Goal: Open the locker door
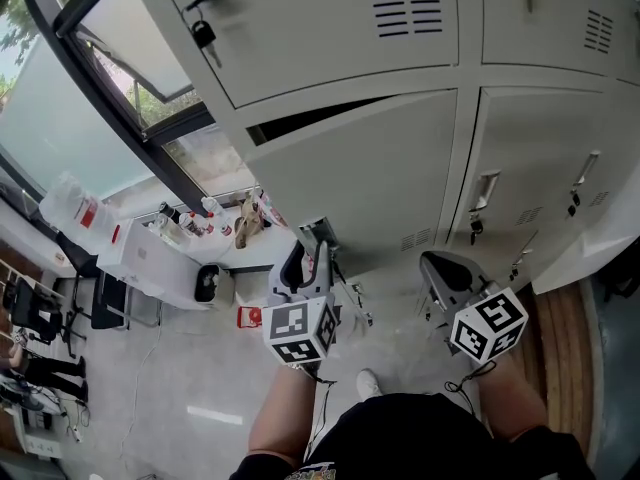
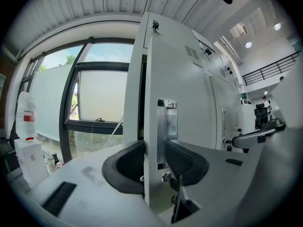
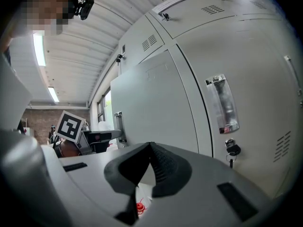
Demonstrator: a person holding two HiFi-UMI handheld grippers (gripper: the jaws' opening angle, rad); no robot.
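Observation:
The grey locker door [image 1: 370,178] stands slightly ajar, with a dark gap along its top edge. My left gripper [image 1: 314,246] is shut on the door's free edge. In the left gripper view the two black pads [image 2: 182,161] press on either side of the door [image 2: 189,98], just below its metal handle [image 2: 167,126], with the left gripper [image 2: 154,159] astride the edge. My right gripper [image 1: 442,271] hangs in front of the neighbouring locker. The right gripper [image 3: 150,161] is shut, with nothing between its pads.
The neighbouring locker has a recessed handle [image 3: 222,103] and a key in its lock [image 3: 232,149]. A padlock [image 1: 203,33] hangs on the upper door. To the left are a window [image 1: 60,98] and a white table with bottles [image 1: 190,233].

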